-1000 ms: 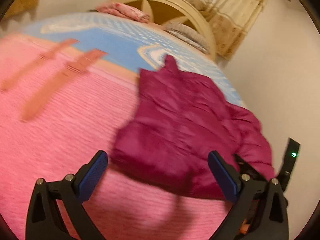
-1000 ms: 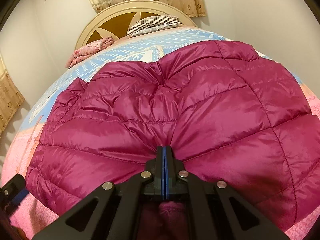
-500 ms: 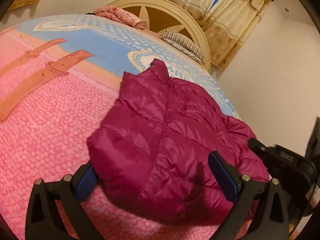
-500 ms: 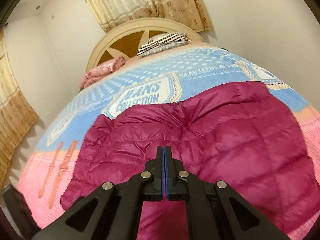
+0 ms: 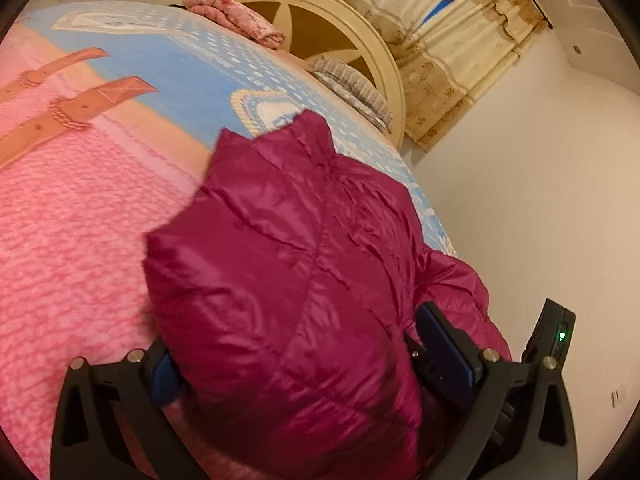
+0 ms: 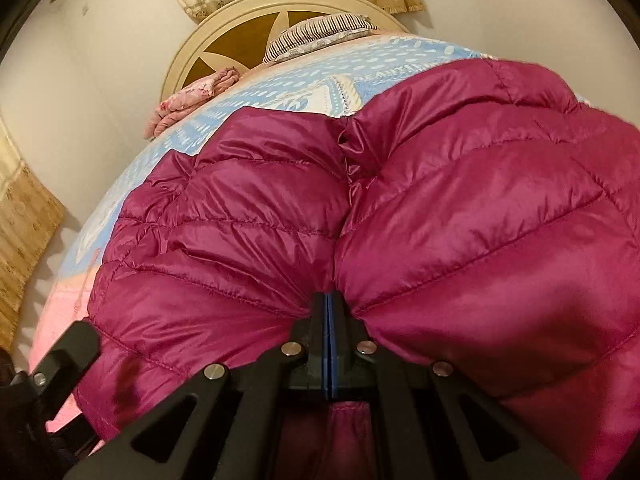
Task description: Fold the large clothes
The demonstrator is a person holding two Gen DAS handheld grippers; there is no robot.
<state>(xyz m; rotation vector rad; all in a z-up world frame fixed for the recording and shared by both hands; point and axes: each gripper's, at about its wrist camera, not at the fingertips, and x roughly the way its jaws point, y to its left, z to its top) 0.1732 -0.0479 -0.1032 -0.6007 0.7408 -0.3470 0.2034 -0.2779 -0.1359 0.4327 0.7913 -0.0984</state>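
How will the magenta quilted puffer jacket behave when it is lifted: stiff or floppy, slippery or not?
The magenta quilted puffer jacket probably goes floppy: it bunches into folds where the right tongs pinch it. Its glossy shell looks slippery. The puffy panels suggest it is light for its bulk.

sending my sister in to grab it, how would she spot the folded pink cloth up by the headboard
Start at the round cream headboard at the far end of the bed. Two things lie against its base: a striped pillow and, beside it, the folded pink floral cloth. It is pale and matte, unlike the shiny magenta puffer jacket nearer the foot.
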